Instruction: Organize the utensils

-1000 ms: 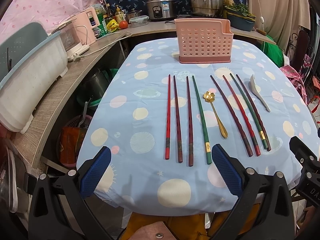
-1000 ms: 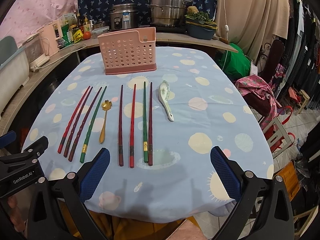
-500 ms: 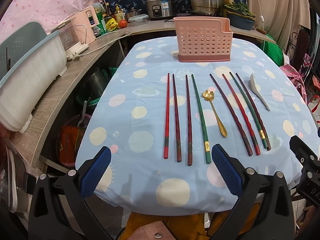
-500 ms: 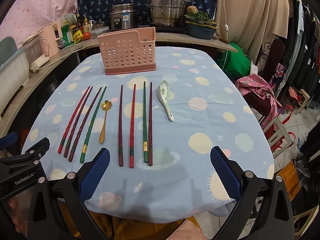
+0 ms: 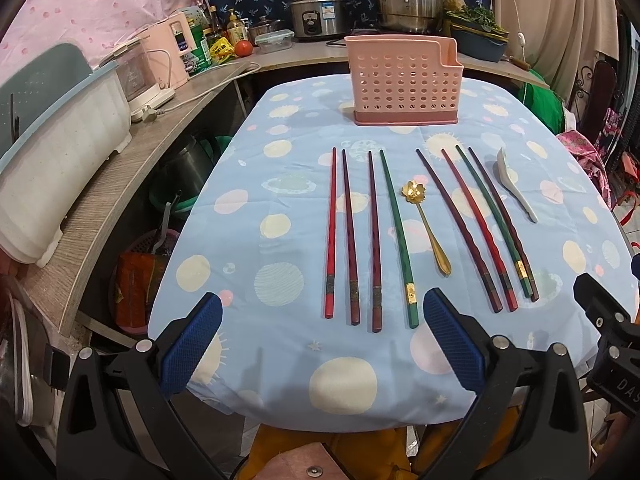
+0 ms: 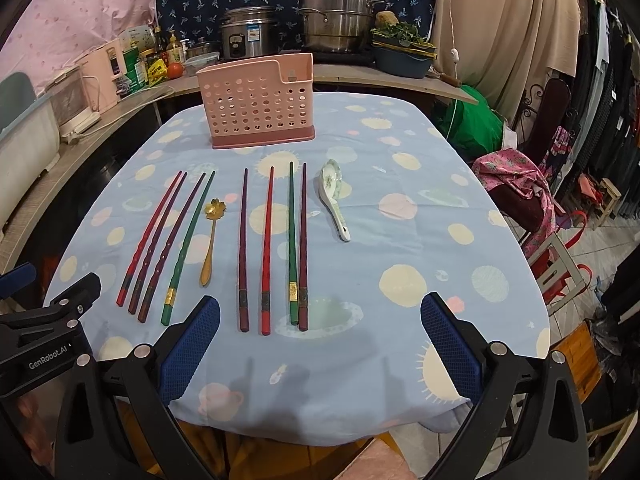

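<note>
A pink perforated utensil holder (image 5: 404,82) (image 6: 260,106) stands at the far end of the table. In front of it lie several red, dark and green chopsticks in two groups (image 5: 372,236) (image 6: 266,246), a gold flower spoon (image 5: 426,220) (image 6: 211,236) between them, and a white ceramic spoon (image 5: 516,190) (image 6: 336,200) at the right. My left gripper (image 5: 320,344) is open and empty above the near table edge, before the left chopstick group. My right gripper (image 6: 320,344) is open and empty, before the right group.
The table has a blue spotted cloth (image 5: 280,184) (image 6: 420,208). A wooden counter (image 5: 100,184) with appliances runs along the left. Pots (image 6: 340,20) stand behind the holder. Chairs and clothes (image 6: 532,200) are at the right.
Both grippers have drifted slightly; the utensils look a little nearer in each view. Nothing on the table has moved.
</note>
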Tool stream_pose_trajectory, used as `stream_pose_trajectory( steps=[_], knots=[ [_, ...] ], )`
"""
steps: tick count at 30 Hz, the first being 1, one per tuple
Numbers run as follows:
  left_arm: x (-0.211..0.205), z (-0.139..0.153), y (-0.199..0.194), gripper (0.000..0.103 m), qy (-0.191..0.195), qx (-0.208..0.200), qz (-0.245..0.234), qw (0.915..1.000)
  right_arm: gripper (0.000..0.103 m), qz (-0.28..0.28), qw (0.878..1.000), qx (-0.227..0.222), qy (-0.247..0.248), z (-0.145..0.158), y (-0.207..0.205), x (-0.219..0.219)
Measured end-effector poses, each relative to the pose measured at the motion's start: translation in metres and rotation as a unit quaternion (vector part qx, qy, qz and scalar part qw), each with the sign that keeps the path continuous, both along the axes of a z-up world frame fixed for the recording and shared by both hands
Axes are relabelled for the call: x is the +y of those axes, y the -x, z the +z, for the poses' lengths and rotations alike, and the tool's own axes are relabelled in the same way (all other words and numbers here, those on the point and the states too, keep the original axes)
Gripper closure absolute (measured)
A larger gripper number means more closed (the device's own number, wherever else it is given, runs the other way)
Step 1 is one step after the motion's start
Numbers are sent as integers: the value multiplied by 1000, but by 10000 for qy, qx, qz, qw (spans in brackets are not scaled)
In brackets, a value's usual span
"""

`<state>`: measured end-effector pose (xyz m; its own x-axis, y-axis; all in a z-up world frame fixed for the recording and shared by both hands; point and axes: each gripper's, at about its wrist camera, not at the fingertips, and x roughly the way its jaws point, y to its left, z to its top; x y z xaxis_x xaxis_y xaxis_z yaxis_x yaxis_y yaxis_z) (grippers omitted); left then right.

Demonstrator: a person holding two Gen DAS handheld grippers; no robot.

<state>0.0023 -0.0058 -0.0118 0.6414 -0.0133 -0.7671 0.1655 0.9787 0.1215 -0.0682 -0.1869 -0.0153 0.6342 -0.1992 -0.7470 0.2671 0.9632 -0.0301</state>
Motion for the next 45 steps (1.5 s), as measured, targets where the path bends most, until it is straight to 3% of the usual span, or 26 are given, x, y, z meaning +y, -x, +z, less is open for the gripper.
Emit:
stream_pose_trajectory(
  steps=[45],
  knots=[
    [-2,1,0,7,51,20,1,10000,7,-9,10000,4,-37,-1,-1,-1]
  ],
)
